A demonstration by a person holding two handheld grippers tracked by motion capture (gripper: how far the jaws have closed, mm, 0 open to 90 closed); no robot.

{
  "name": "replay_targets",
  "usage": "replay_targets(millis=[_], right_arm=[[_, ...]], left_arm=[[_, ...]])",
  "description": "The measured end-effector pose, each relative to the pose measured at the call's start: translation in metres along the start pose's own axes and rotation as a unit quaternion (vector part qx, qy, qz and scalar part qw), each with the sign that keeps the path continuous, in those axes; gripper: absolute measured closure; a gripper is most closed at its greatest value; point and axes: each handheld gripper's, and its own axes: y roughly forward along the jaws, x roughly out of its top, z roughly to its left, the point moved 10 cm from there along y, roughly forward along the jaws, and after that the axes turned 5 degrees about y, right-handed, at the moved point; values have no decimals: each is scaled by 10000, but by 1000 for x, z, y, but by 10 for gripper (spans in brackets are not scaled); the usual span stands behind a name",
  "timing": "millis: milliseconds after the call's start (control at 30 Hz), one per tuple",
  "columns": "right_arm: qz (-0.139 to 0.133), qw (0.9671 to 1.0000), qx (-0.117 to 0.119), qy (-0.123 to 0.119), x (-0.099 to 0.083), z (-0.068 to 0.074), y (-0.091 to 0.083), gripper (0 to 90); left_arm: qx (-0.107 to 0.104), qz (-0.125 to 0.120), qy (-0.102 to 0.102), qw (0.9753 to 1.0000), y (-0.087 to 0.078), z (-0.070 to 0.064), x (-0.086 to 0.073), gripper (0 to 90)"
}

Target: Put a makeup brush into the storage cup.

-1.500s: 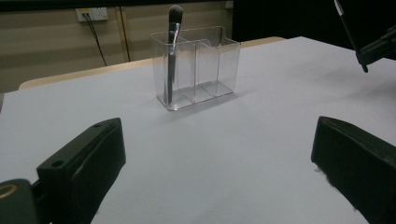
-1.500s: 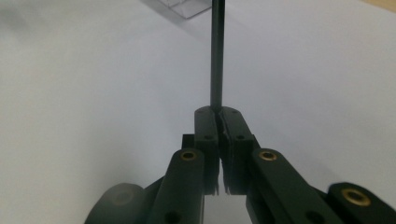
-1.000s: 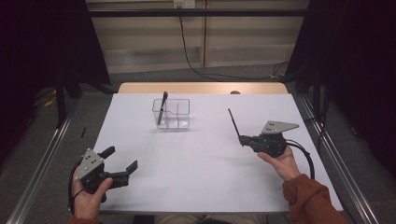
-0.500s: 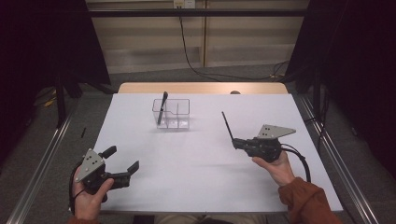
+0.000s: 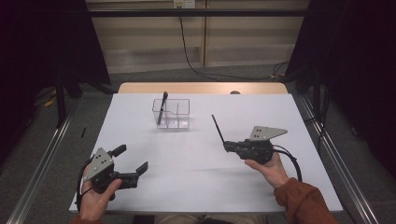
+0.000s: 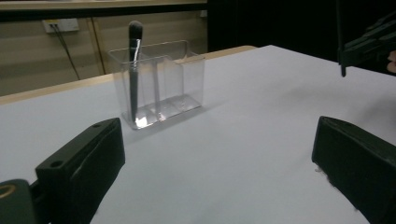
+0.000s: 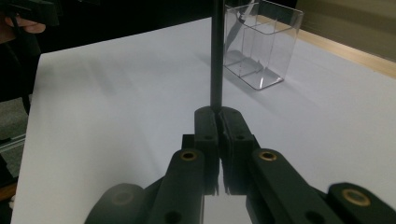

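White counter (image 5: pixel 187 182) carries it all. A thin black stick (image 5: pixel 217 129), clamped in the right tool (image 5: pixel 227 145), points up toward the clear holder (image 5: pixel 172 113), where a brush (image 5: pixel 162 106) stands. Next, likely: carry and drop it in. Left tool (image 5: pixel 131 162) rests apart, idle.

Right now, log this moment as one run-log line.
right gripper: shut on thin black stick | left gripper: open, idle | clear organizer: holds one makeup brush, left compartment
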Motion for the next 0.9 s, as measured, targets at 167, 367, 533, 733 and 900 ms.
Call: replay_targets(millis=[167,367,533,733,900], right_arm=[[-23,10000,96,-9,3,6,5,867],[-55,9998,183,-25,6,13,12,867],[-72,9996,275,-43,7,20,16,867],[-81,9993,349,-42,7,27,20,868],[-124,9990,424,-42,10,32,22,867]], left_arm=[[-71,-20,29,10000,8,-6,4,26],[-220,-78,88,9997,22,-17,13,26],[-400,-91,155,9990,34,-30,20,26],[-544,-170,199,9982,48,-45,31,28],[-784,-156,267,9964,61,-56,37,26]])
